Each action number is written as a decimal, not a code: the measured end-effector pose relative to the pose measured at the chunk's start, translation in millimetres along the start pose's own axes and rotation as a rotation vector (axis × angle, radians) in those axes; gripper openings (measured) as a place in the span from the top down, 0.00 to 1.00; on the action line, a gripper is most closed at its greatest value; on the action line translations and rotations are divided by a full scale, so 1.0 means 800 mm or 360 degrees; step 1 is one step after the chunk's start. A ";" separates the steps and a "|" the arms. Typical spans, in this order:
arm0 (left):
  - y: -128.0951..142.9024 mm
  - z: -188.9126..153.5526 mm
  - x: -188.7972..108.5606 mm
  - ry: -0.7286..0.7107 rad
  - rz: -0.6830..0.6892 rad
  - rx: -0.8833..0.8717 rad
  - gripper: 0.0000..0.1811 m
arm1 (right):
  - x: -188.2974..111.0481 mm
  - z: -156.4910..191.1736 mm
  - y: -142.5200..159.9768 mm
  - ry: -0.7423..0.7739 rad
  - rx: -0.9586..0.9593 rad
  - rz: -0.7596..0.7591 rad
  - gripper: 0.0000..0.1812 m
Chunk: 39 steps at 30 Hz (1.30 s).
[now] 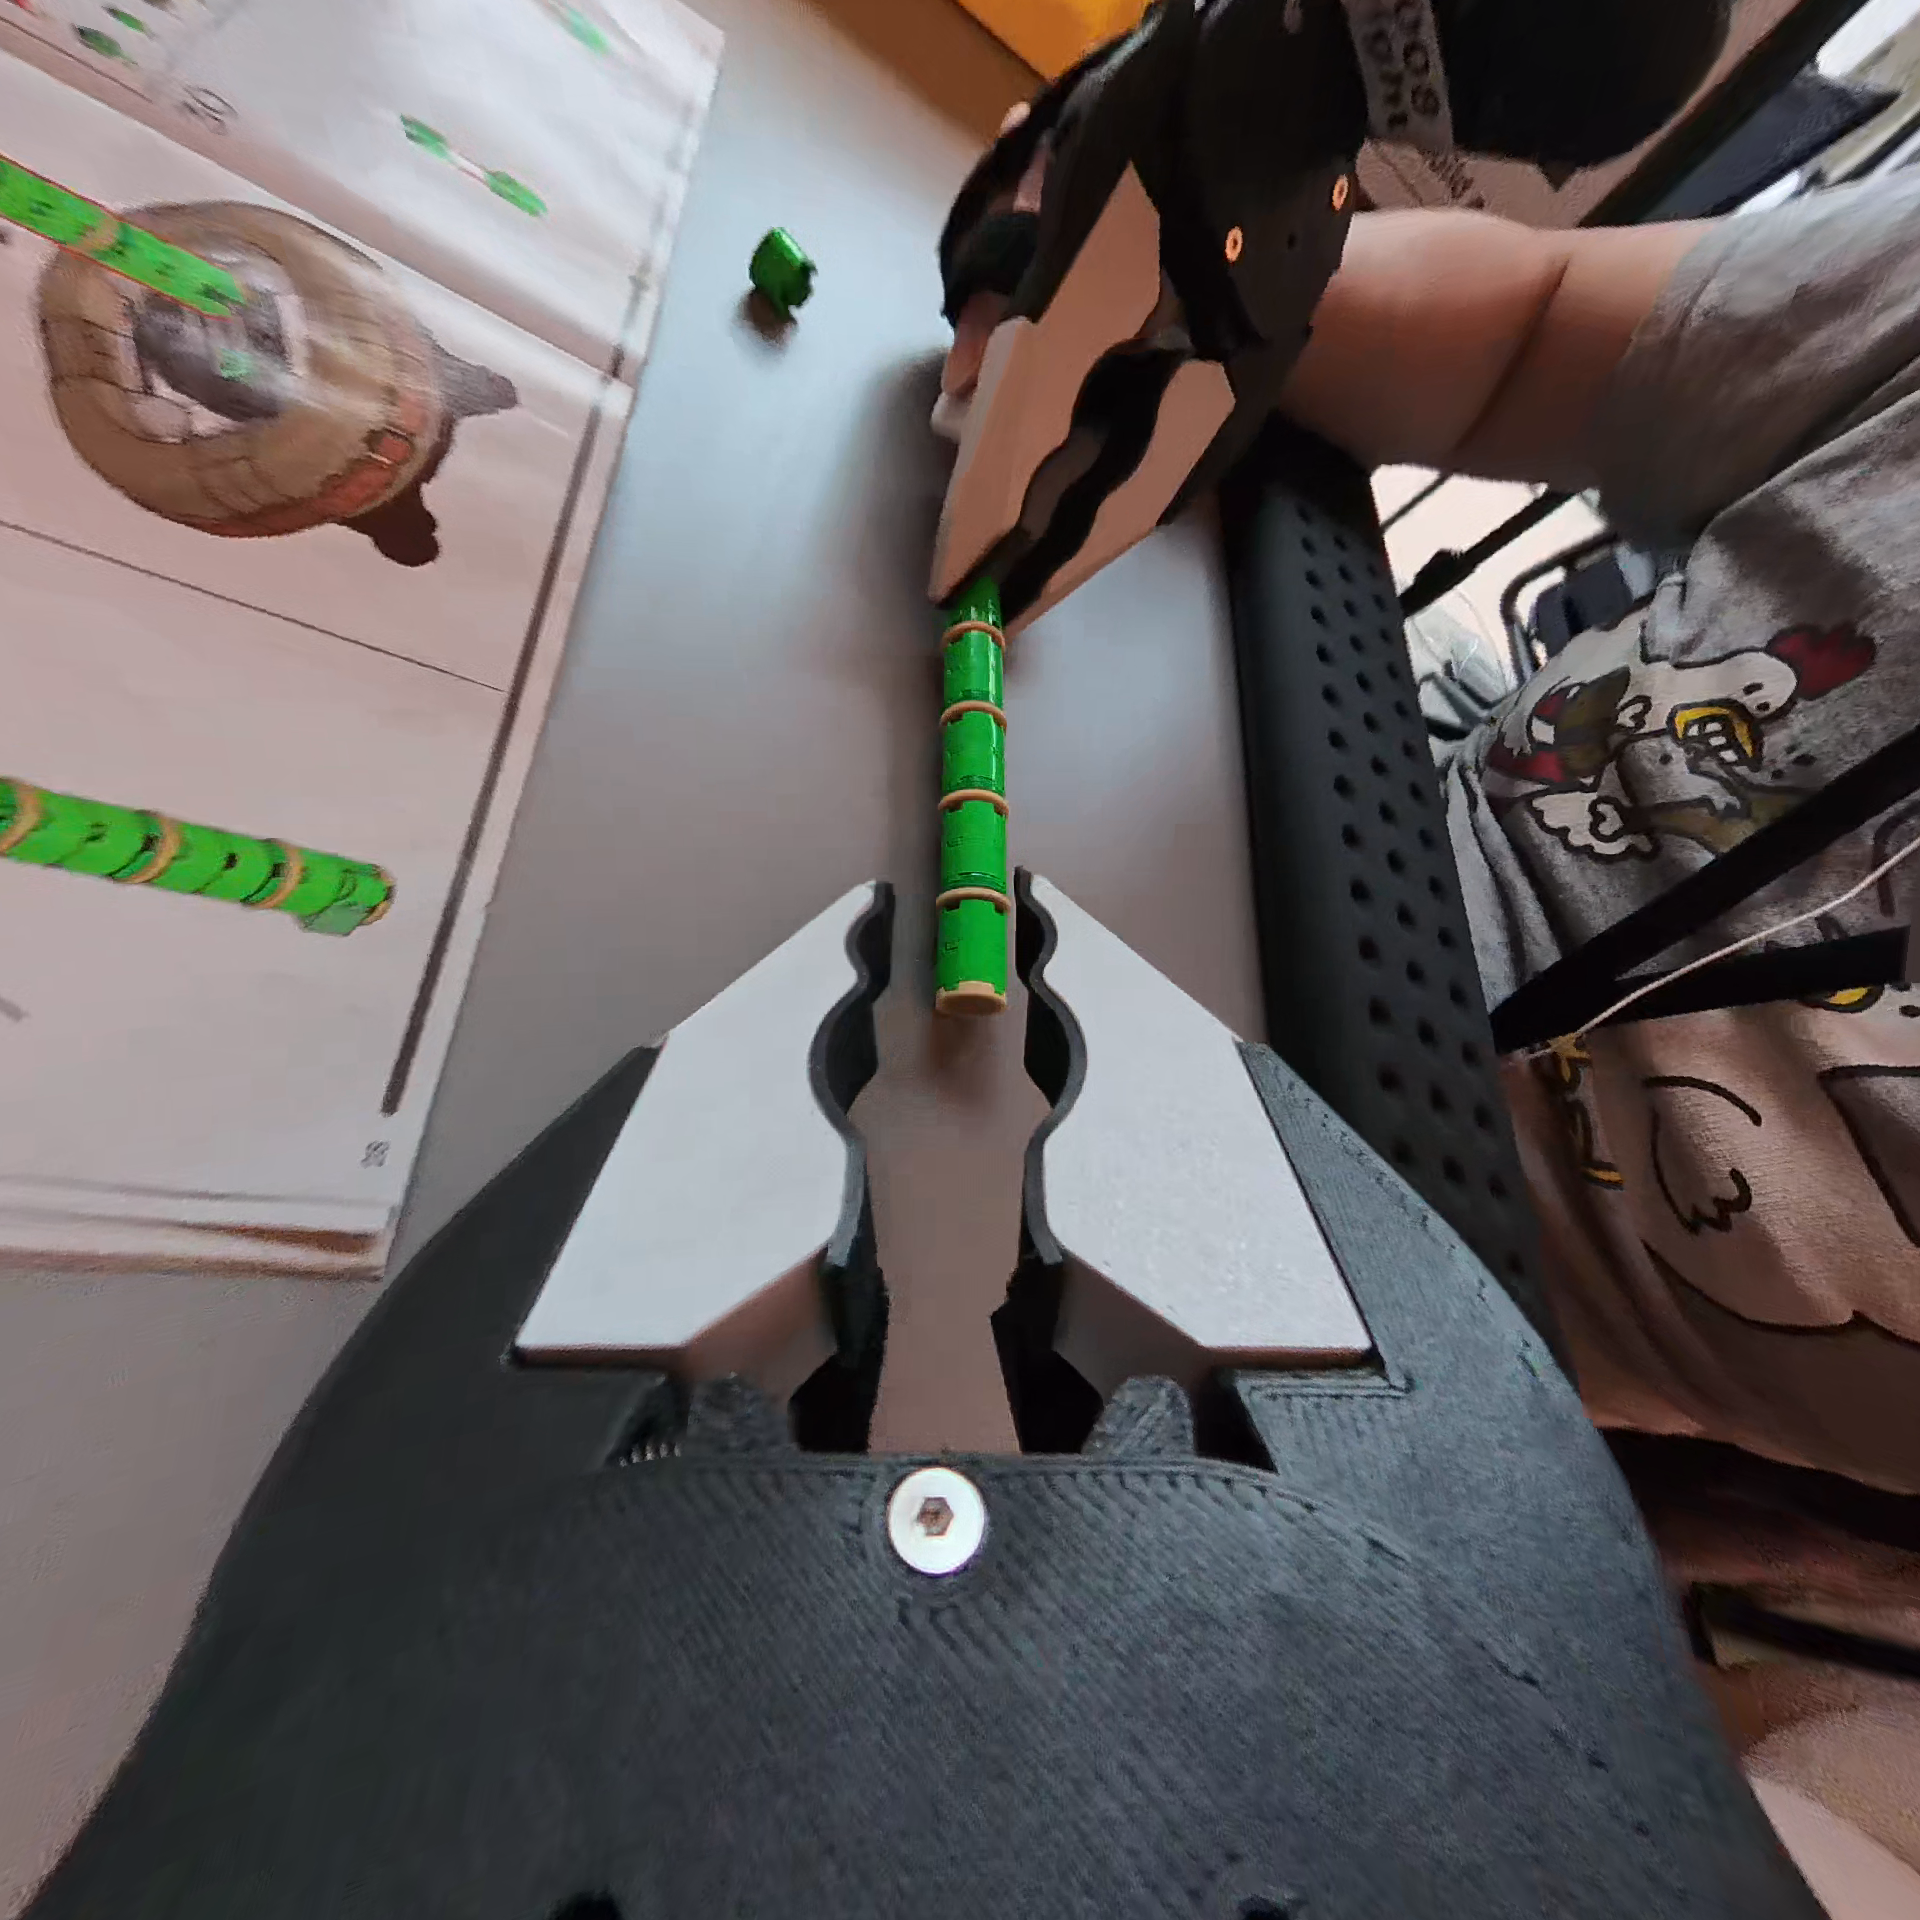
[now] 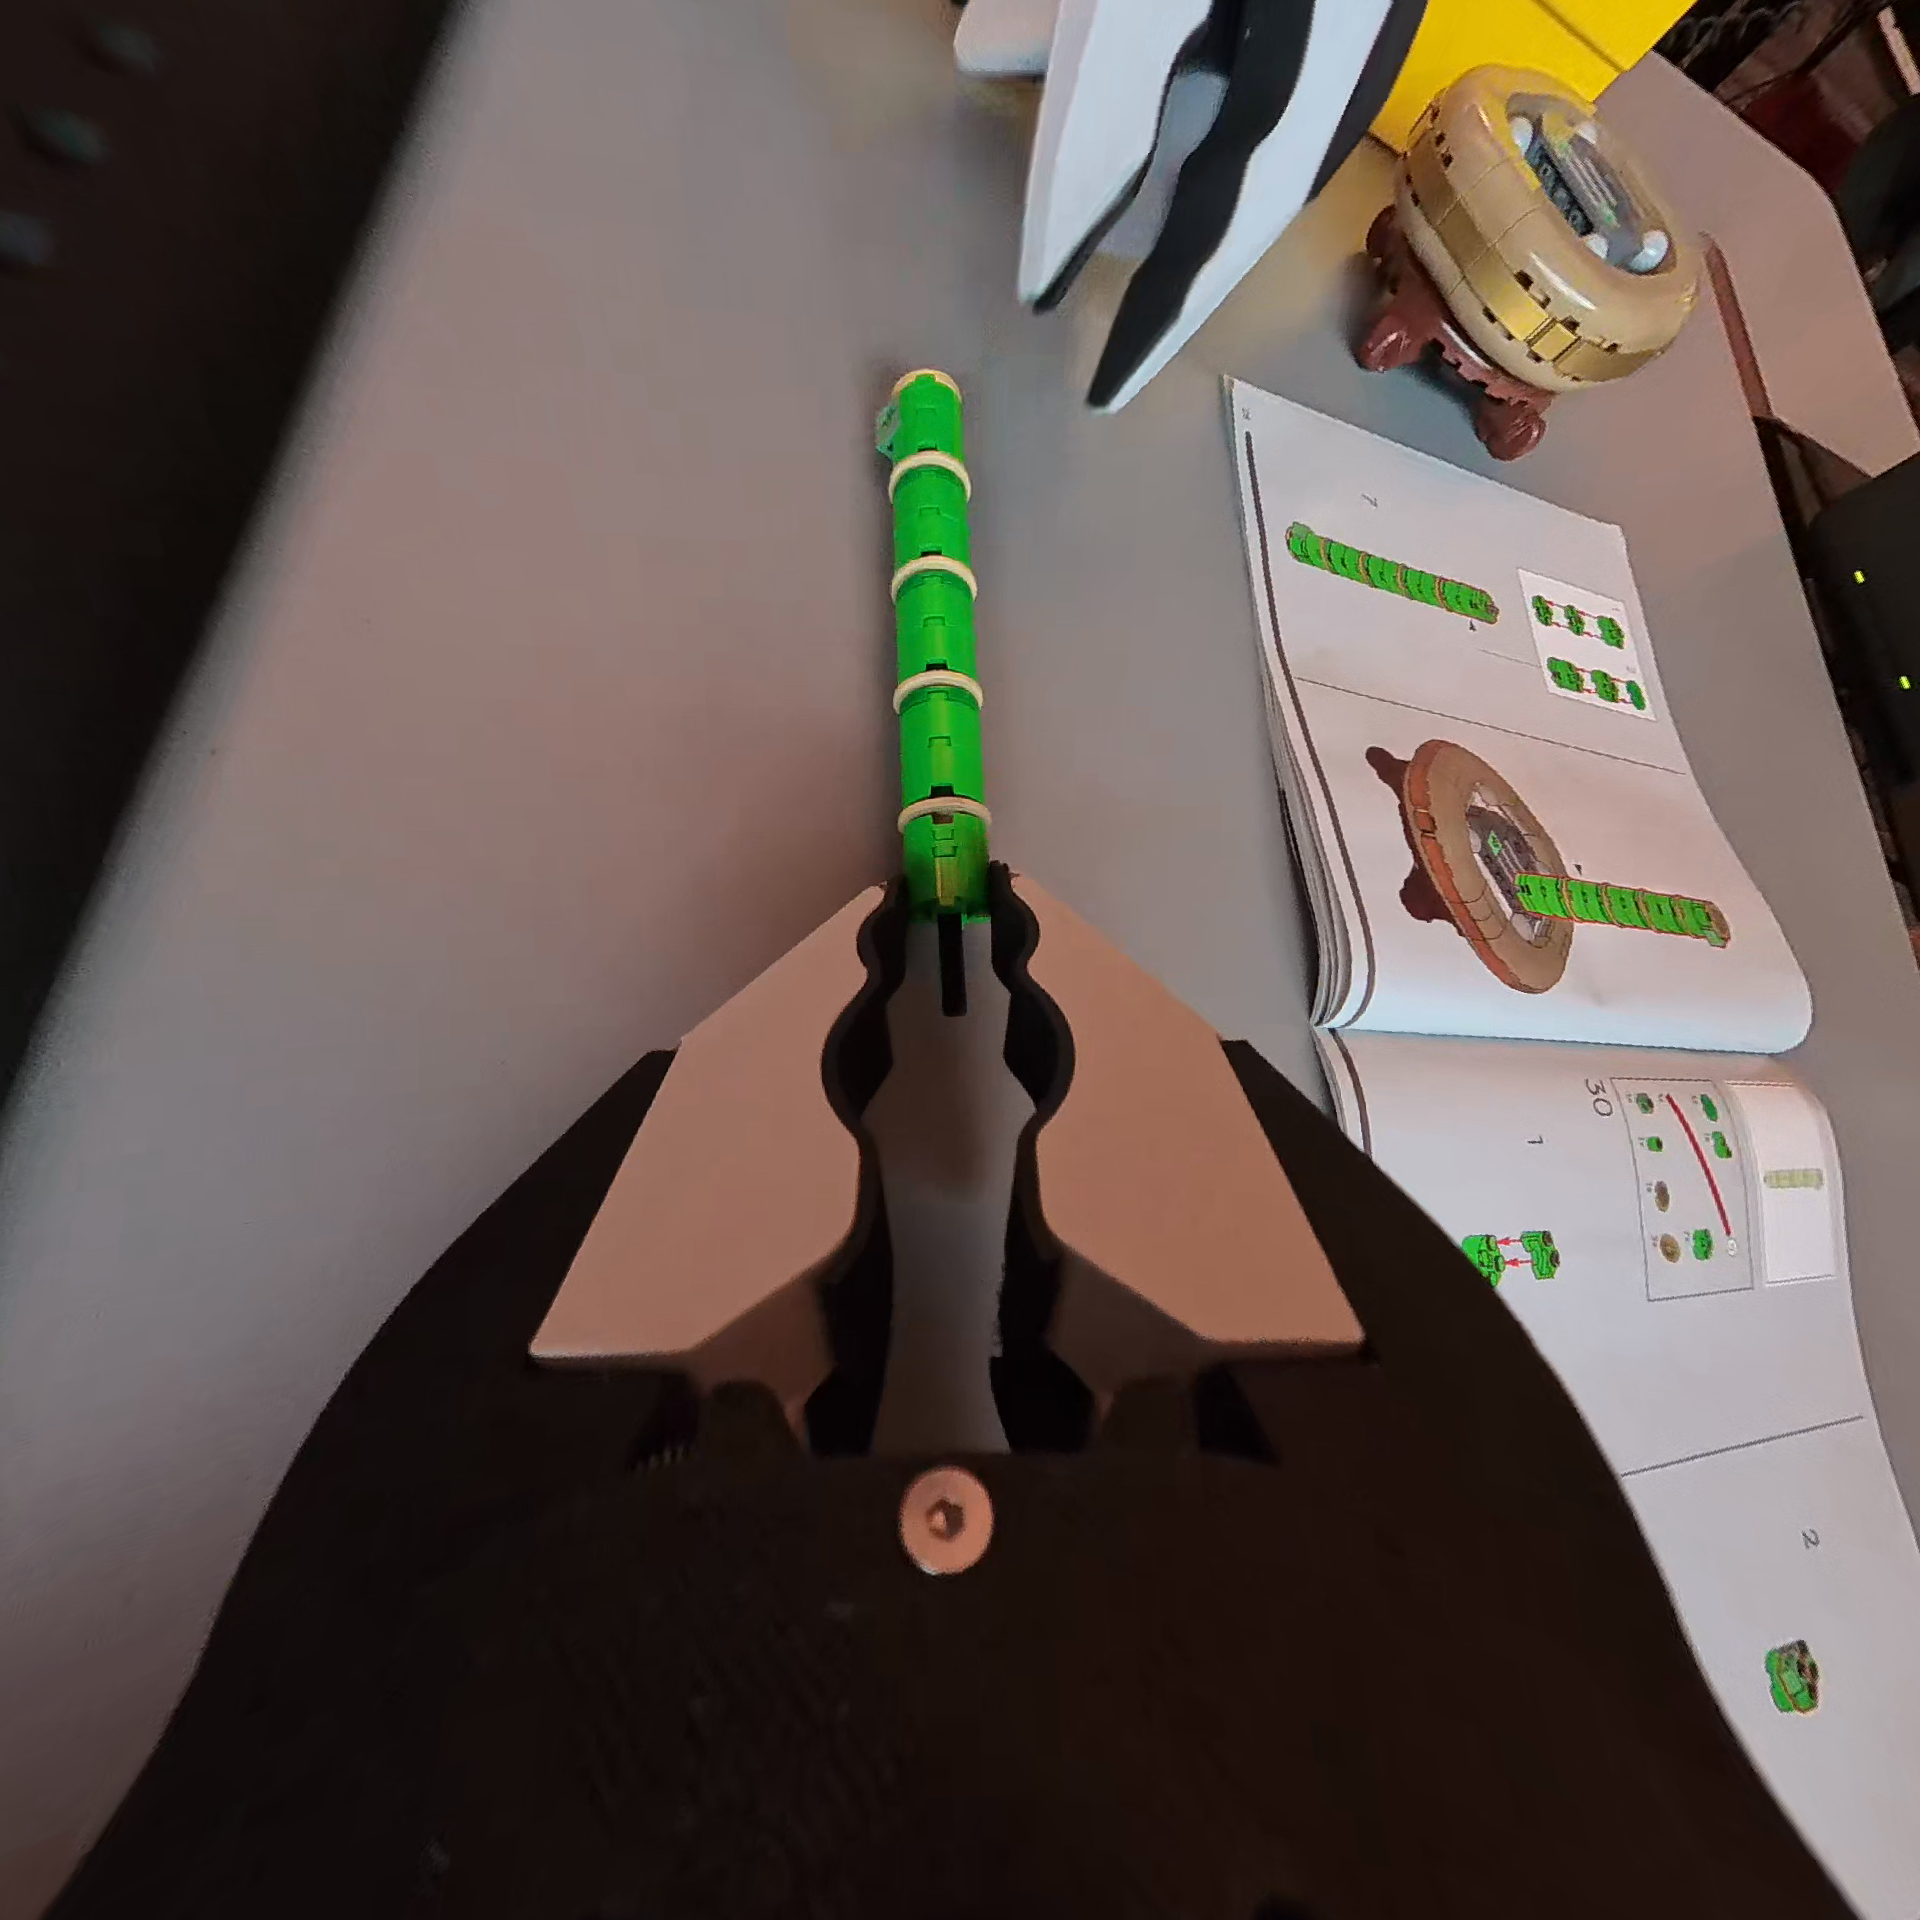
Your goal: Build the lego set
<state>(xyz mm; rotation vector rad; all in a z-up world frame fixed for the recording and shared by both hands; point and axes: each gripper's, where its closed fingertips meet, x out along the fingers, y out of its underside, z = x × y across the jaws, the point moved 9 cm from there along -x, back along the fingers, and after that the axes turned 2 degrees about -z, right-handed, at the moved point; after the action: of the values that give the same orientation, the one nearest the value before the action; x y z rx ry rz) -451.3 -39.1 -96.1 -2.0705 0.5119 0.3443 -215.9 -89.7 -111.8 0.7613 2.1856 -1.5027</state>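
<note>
A green stalk of stacked round bricks with tan rings (image 2: 935, 644) lies along the grey table. My right gripper (image 2: 943, 896) is shut on its near end, where a thin black axle (image 2: 952, 971) sticks out between the fingers. In the left wrist view the stalk (image 1: 972, 790) runs from the right gripper (image 1: 971, 597) towards me. Its tan-capped free end sits between the tips of my left gripper (image 1: 954, 899), which is open with a gap on each side. In the right wrist view the left gripper (image 2: 1070, 348) hovers just right of that free end.
An open instruction booklet (image 2: 1507, 790) lies right of the stalk, also in the left wrist view (image 1: 260, 623). A tan round pot model on a brown stand (image 2: 1538, 239) and a yellow box (image 2: 1507, 62) stand beyond. A loose green piece (image 1: 781, 272) lies on the table. A person's arm (image 1: 1455, 332) is nearby. Left tips to right tips: about 11 centimeters.
</note>
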 end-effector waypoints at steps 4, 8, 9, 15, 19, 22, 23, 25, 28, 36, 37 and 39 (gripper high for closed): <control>-0.012 -0.003 -0.010 0.0038 -0.0207 -0.0036 0.83 | 0.002 0.000 -0.005 -0.0005 0.0024 -0.0011 0.92; -0.022 -0.021 0.023 -0.0048 -0.0068 0.0127 0.79 | 0.008 0.002 -0.007 -0.0017 0.0043 0.0008 0.91; -0.023 -0.025 0.033 -0.0082 -0.0015 0.0191 0.80 | 0.008 0.003 -0.007 -0.0018 0.0048 0.0002 0.91; -0.014 -0.019 0.039 -0.0260 0.0090 0.0303 0.81 | 0.005 -0.001 -0.006 -0.0033 0.0128 -0.0041 0.85; 0.006 -0.004 0.003 -0.0208 0.0098 0.0010 0.78 | 0.002 -0.008 -0.001 -0.0036 0.0205 -0.0071 0.86; 0.013 -0.007 -0.016 -0.0133 0.0046 -0.0164 0.80 | 0.001 -0.010 0.002 -0.0062 0.0241 -0.0065 0.87; 0.015 -0.009 -0.020 -0.0140 0.0033 -0.0169 0.81 | 0.001 -0.009 0.002 -0.0076 0.0238 -0.0065 0.88; 0.021 -0.014 -0.024 -0.0172 0.0057 -0.0157 0.82 | 0.002 -0.009 0.002 -0.0093 0.0239 -0.0055 0.89; 0.032 -0.013 -0.021 -0.0204 0.0106 -0.0158 0.85 | 0.003 -0.008 0.002 -0.0122 0.0233 -0.0037 0.92; 0.038 -0.014 0.003 -0.0044 0.0236 -0.0138 0.96 | 0.003 -0.007 0.002 -0.0120 0.0215 -0.0033 0.92; 0.038 -0.014 0.003 -0.0025 0.0221 -0.0140 0.98 | 0.003 -0.006 0.002 -0.0126 0.0212 -0.0035 0.92; 0.037 -0.013 0.001 -0.0026 0.0192 -0.0124 1.00 | 0.004 -0.006 0.002 -0.0131 0.0207 -0.0034 0.92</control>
<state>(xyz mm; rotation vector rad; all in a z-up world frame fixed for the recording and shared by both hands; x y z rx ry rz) -464.1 -62.1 -112.8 -2.1151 0.6241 0.4582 -217.4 -84.5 -112.7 0.7053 2.0584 -1.6697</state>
